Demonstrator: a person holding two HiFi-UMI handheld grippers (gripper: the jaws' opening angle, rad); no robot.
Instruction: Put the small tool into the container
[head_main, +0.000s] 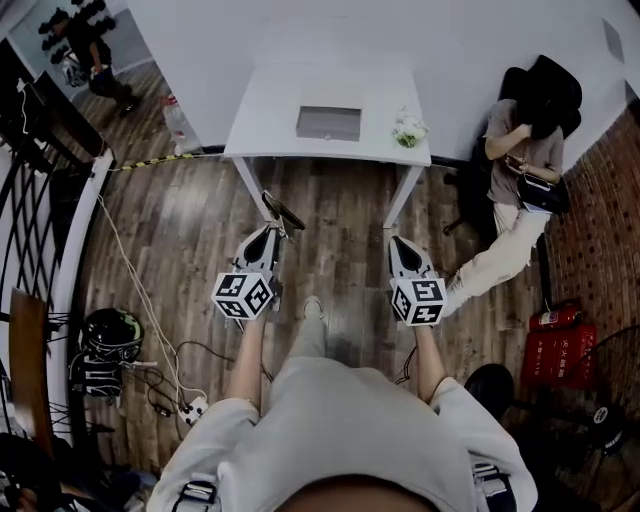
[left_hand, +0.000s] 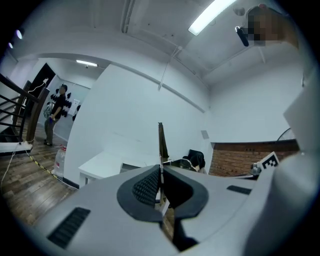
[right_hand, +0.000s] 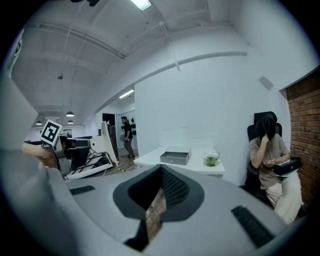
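You stand on a dark wood floor (head_main: 340, 205) facing a white table (head_main: 270, 110) set against a white wall (head_main: 420, 30). Off the table's right end sits a black chair (head_main: 560, 78), with a brick wall (head_main: 600, 190) beyond. A black railing (head_main: 30, 190) runs at your left; a strip light (left_hand: 212, 15) glows overhead

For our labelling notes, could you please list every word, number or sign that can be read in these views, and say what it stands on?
No text can be read in any view.
Red box: pale print, too small and blurred to read.
Left gripper and right gripper: black-and-white square markers on their cubes, which are patterns only, with no words or numbers.
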